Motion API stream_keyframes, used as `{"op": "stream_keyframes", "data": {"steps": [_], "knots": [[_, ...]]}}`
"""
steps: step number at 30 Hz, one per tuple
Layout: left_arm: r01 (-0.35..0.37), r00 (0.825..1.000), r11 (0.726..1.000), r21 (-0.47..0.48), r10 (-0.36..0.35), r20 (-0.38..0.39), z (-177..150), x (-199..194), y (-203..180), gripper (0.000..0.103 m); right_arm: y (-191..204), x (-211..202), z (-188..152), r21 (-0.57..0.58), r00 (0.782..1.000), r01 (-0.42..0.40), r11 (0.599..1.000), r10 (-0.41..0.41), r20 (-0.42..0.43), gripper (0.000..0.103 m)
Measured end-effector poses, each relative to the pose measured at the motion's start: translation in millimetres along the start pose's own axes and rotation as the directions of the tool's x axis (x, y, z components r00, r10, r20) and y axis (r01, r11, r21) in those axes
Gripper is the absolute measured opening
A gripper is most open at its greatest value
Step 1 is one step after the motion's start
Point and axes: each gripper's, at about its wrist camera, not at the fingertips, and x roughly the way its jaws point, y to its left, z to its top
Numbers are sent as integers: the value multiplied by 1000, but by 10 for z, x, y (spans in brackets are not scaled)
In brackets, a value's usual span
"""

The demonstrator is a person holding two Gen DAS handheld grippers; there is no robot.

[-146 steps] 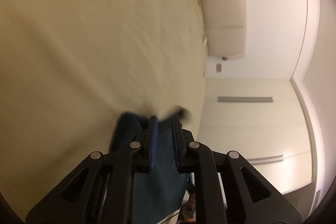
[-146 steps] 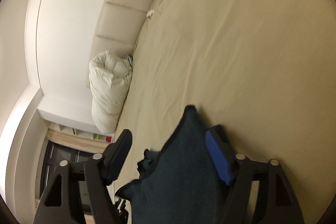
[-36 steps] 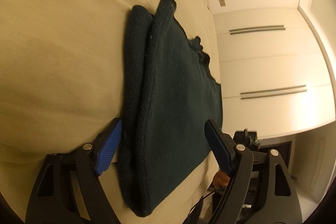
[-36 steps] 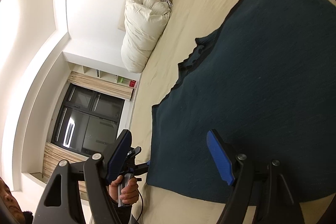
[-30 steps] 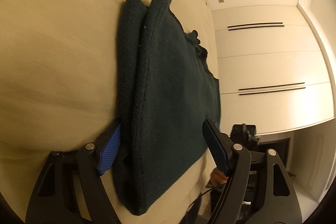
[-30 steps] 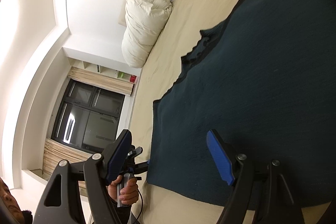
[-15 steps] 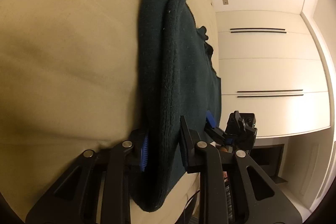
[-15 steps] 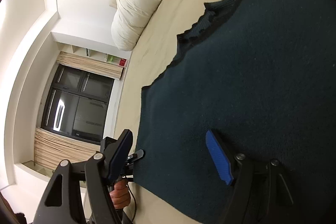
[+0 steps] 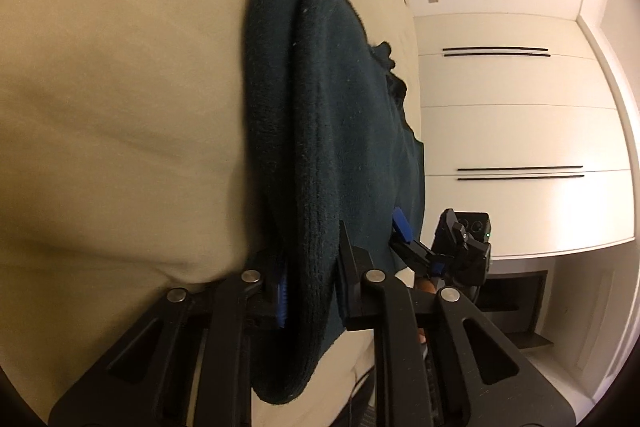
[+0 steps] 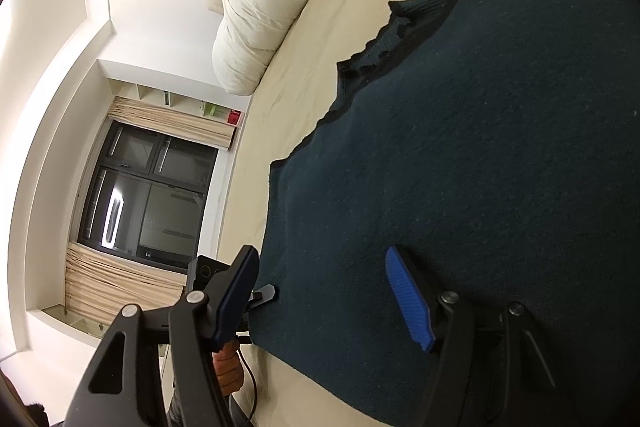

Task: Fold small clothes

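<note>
A dark teal knitted garment (image 9: 340,107) lies on the cream bed sheet (image 9: 120,87), folded over itself with a thick rolled edge facing me. My left gripper (image 9: 312,267) is closing and its pads press on that doubled edge near its close end. In the right wrist view the garment (image 10: 480,147) spreads flat, its ribbed neckline towards the pillow end. My right gripper (image 10: 320,267) is wide apart and slowly closing. The garment's near side edge sits between its jaws, and neither pad presses on it. One of its fingers (image 9: 400,227) shows beyond the garment.
A rolled white duvet (image 10: 260,15) lies at the head of the bed by a padded headboard. A dark window (image 10: 148,195) with curtains lies beyond the bed's side. White wardrobe doors (image 9: 500,147) stand past the other side. A person's hand (image 10: 228,367) holds the left gripper's handle.
The left jaws went from wide apart around the folded edge to clamped on it. The right gripper slid a little further over the garment and its jaws narrowed slightly.
</note>
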Motion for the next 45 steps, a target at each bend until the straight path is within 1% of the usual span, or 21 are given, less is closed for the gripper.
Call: {"op": "stream_keyframes", "data": {"steps": [4,7,11,14,15,17,18,19,21,24,27,28,30,33,34,36,39,40,43,44,45], "knots": [[2,998,1000,-18,0,65,-60,-85,14,15,9,87,8,-6,998,51,999,-51,-35,69],[-35,994,999,11,33,105,-97,-107,-153,15,-55,128,28,20,998,53,998,-52,-37,69],[-105,988,990,89,94,125,-95,-93,-534,15,-100,121,27,10,999,20,1000,-20,-39,69],[-182,977,967,178,158,144,-81,21,-1011,15,-116,42,72,48,998,-36,998,38,-55,72],[-203,973,955,215,172,154,-92,108,-1217,15,-115,-1,107,63,997,-57,996,61,-54,74],[-251,964,914,318,206,168,-168,412,-1684,15,-75,-163,234,57,994,-110,992,111,-22,80],[-275,959,891,361,228,169,-215,581,-1853,15,-51,-262,324,45,990,-138,989,139,-8,81],[-308,951,856,416,260,169,-292,828,-2045,15,-46,-330,393,41,988,-153,987,153,-2,84],[-339,941,805,486,298,163,-423,1258,-2251,15,-61,-470,544,33,986,-169,985,169,9,87],[-380,920,736,561,366,142,-613,1884,-2334,15,-187,-639,752,53,979,-203,978,203,3,92],[-402,902,707,582,414,121,-745,2288,-2246,16,-332,-779,862,73,987,-163,984,163,13,92],[-421,893,686,594,428,139,-782,2363,-2233,16,-367,-800,867,68,989,-149,987,149,6,92],[-435,886,659,613,432,165,-821,2413,-2229,17,-396,-777,854,69,991,-129,989,131,-18,92],[-436,883,629,644,436,172,-866,2439,-2303,29,-368,-653,830,43,996,-66,997,69,-60,91],[-425,888,632,648,431,162,-894,2421,-2324,33,-356,-595,836,46,996,-52,998,55,-73,89],[-373,913,659,653,387,131,-988,2298,-2359,65,-331,-535,835,47,995,-41,998,45,-88,85],[-330,936,656,679,322,144,-1149,2001,-2396,72,-317,-484,802,24,993,13,1000,-10,-115,78],[-321,941,663,677,305,148,-1160,1912,-2384,73,-315,-484,769,17,992,32,999,-29,-126,74],[-289,957,723,628,232,173,-1052,1675,-2319,74,-314,-490,685,8,987,77,997,-75,-143,62],[-296,955,735,610,235,180,-970,1651,-2287,74,-322,-491,668,5,985,95,995,-94,-144,56],[-310,951,742,594,251,182,-869,1658,-2260,74,-319,-479,647,2,983,114,993,-113,-146,53]]}}
